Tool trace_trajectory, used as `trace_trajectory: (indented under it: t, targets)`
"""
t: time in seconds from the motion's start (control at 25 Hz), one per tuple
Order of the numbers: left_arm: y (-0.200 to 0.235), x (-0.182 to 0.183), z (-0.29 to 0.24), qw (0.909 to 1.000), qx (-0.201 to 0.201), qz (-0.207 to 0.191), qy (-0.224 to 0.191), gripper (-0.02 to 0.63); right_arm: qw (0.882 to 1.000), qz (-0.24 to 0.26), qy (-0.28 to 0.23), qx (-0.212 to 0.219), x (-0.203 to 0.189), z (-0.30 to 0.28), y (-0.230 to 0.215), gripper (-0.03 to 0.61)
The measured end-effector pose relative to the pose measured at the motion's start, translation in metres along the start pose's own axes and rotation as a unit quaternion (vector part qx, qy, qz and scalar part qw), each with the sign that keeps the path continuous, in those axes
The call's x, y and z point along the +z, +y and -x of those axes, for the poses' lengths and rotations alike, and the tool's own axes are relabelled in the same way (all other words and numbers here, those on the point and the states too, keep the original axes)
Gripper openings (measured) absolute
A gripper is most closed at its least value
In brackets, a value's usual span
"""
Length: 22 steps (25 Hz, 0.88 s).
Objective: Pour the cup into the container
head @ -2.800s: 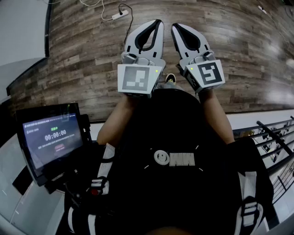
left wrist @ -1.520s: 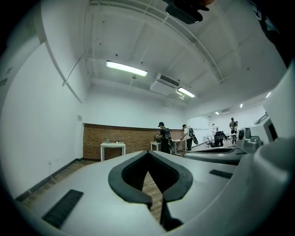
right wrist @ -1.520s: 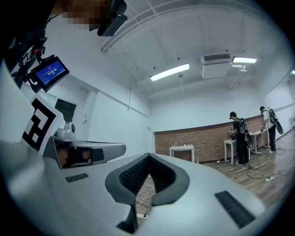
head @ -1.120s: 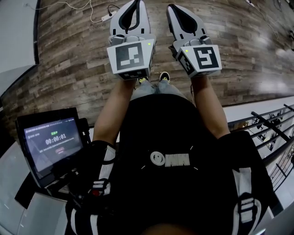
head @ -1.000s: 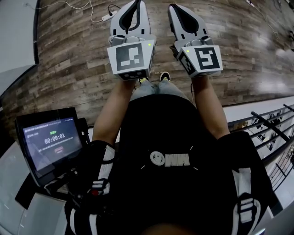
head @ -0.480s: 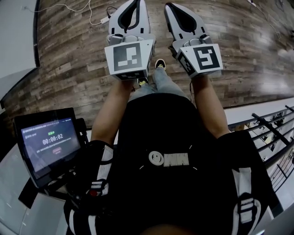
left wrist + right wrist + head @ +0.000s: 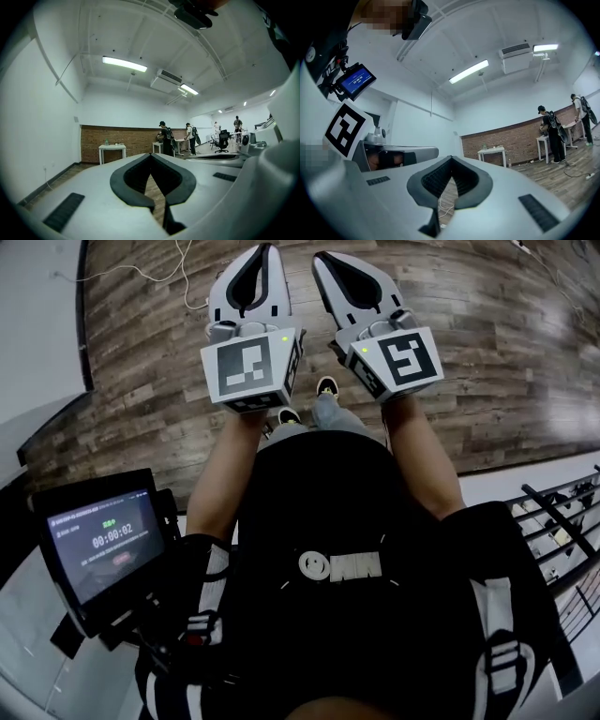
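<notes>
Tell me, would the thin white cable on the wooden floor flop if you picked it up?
Probably floppy: the thin white cable lies in loose curves. Likely light, being so thin. Pushed, it might slide along the wooden floor.

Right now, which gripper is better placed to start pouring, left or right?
Neither yet: the grey left gripper and grey right gripper hang side by side above the brown wooden plank floor, jaws shut and empty. No cup or container appears in any view.
</notes>
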<state>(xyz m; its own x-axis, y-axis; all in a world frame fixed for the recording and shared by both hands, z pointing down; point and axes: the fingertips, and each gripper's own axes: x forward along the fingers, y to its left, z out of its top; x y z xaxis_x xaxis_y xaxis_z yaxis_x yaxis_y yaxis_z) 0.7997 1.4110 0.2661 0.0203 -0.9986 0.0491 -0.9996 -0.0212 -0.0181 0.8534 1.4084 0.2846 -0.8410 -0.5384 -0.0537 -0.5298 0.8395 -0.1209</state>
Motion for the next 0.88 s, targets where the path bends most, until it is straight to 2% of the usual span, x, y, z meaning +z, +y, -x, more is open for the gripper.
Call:
trace_trajectory:
  t: [0.44,0.56,0.88]
  targets:
    - [0.009,-0.013,-0.035,0.9998,-0.005,-0.003,0.021,0.000,1.000,-0.018,0.000,0.004,-0.008,-0.032,-0.022,0.005]
    - [0.016,-0.015,-0.044,0.9997,-0.015,0.004,0.019,0.001,1.000,-0.023,0.008,-0.009,-0.008,-0.044,-0.023,0.005]
    - [0.081,-0.015,-0.071,0.9995,-0.018,0.026,0.007,0.000,0.999,-0.006,0.029,-0.012,-0.016,-0.108,-0.011,0.005]
